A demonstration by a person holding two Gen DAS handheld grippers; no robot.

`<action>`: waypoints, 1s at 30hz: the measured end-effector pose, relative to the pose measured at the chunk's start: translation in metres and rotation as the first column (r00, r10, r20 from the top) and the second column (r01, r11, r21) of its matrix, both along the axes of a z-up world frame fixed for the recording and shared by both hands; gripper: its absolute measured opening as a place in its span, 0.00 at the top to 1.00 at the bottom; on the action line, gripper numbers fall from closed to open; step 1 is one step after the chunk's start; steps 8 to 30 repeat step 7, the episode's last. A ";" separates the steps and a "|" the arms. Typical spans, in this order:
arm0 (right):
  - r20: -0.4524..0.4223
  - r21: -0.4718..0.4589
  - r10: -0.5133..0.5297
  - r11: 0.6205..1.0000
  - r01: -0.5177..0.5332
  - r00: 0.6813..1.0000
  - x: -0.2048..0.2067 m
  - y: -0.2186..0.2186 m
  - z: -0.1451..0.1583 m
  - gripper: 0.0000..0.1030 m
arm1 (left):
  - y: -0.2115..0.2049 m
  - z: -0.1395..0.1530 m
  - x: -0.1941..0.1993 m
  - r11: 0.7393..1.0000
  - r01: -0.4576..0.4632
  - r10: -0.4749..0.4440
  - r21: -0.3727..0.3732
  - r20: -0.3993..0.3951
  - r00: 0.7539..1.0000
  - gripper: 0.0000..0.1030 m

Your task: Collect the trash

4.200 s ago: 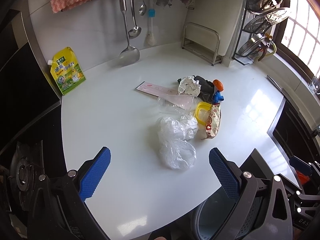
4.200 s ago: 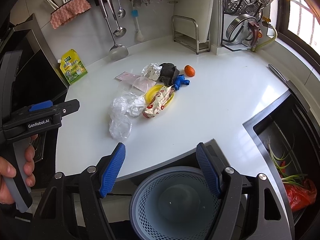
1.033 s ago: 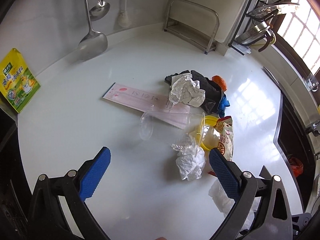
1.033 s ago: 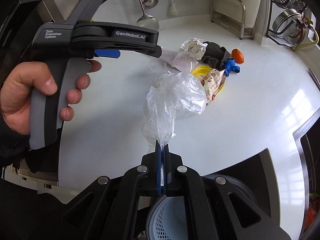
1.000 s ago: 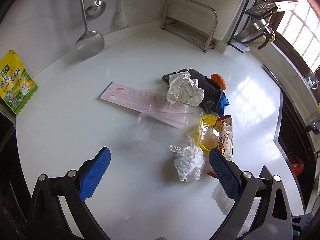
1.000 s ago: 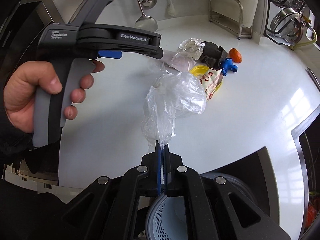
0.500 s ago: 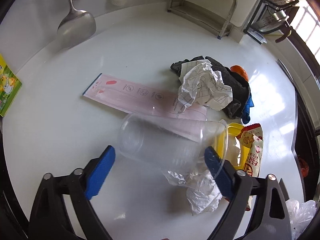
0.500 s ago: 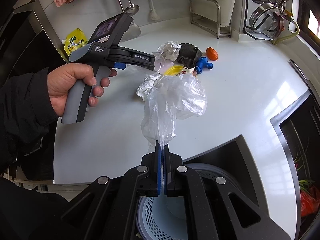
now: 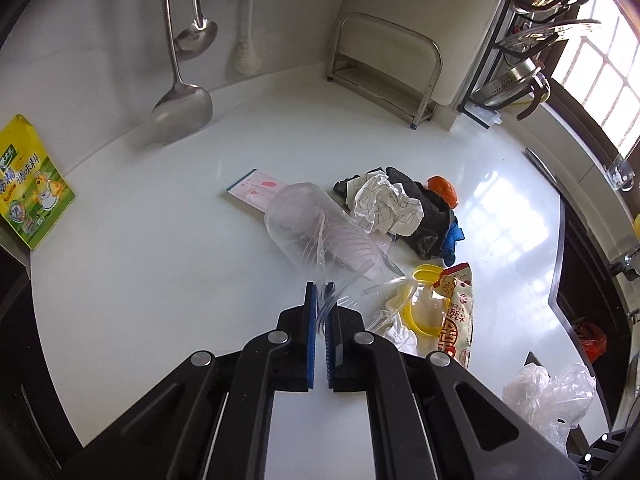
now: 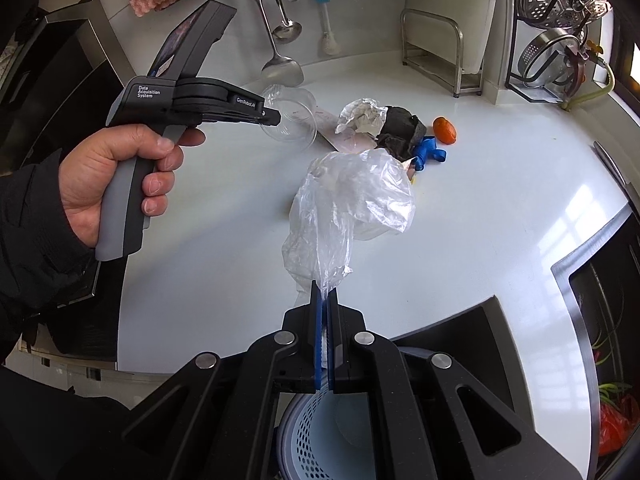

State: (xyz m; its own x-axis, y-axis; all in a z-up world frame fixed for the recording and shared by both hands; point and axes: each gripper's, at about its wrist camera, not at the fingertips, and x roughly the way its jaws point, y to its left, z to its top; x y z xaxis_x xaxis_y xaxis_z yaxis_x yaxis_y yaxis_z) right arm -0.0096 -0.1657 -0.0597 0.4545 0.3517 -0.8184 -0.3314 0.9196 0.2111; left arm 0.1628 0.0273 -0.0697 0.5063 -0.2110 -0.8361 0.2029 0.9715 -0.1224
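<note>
My left gripper (image 9: 321,294) is shut on the rim of a clear plastic cup (image 9: 316,230) and holds it lifted above the white counter (image 9: 160,280); it also shows in the right wrist view (image 10: 290,120). My right gripper (image 10: 325,296) is shut on a clear plastic bag (image 10: 352,204), held up over a perforated bin (image 10: 320,436) below the counter edge. On the counter lie a crumpled paper (image 9: 386,204), a dark rag (image 9: 430,216), an orange piece (image 9: 442,188), a blue glove (image 9: 454,238), a yellow lid (image 9: 420,308) and a snack wrapper (image 9: 454,316).
A pink paper strip (image 9: 256,190) lies under the cup. A yellow pouch (image 9: 28,188) leans at the left wall. Ladles (image 9: 180,100) hang at the back, next to a metal rack (image 9: 384,68). A sink (image 10: 600,320) lies at the right.
My left gripper has closed on the clear cup and lifted it off the counter. My right gripper still holds the plastic bag, now over the bin.
</note>
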 end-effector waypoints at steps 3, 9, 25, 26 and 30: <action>0.010 0.006 0.008 1.000 -0.008 1.000 -0.001 -0.001 0.003 0.98 | 0.004 0.012 -0.010 1.000 -0.014 0.014 -0.002 0.013 1.000 0.96; 0.023 0.018 0.014 1.000 -0.015 1.000 -0.005 -0.005 0.007 0.98 | 0.003 0.027 -0.029 1.000 -0.019 0.018 0.004 0.036 0.999 0.96; 0.023 0.018 0.014 1.000 -0.015 1.000 -0.005 -0.005 0.007 0.98 | 0.003 0.027 -0.029 1.000 -0.019 0.018 0.004 0.036 0.999 0.96; 0.023 0.018 0.014 1.000 -0.015 1.000 -0.005 -0.005 0.007 0.98 | 0.003 0.027 -0.029 1.000 -0.019 0.018 0.004 0.036 0.999 0.96; 0.023 0.018 0.014 1.000 -0.015 1.000 -0.005 -0.005 0.007 0.98 | 0.003 0.027 -0.029 1.000 -0.019 0.018 0.004 0.036 0.999 0.96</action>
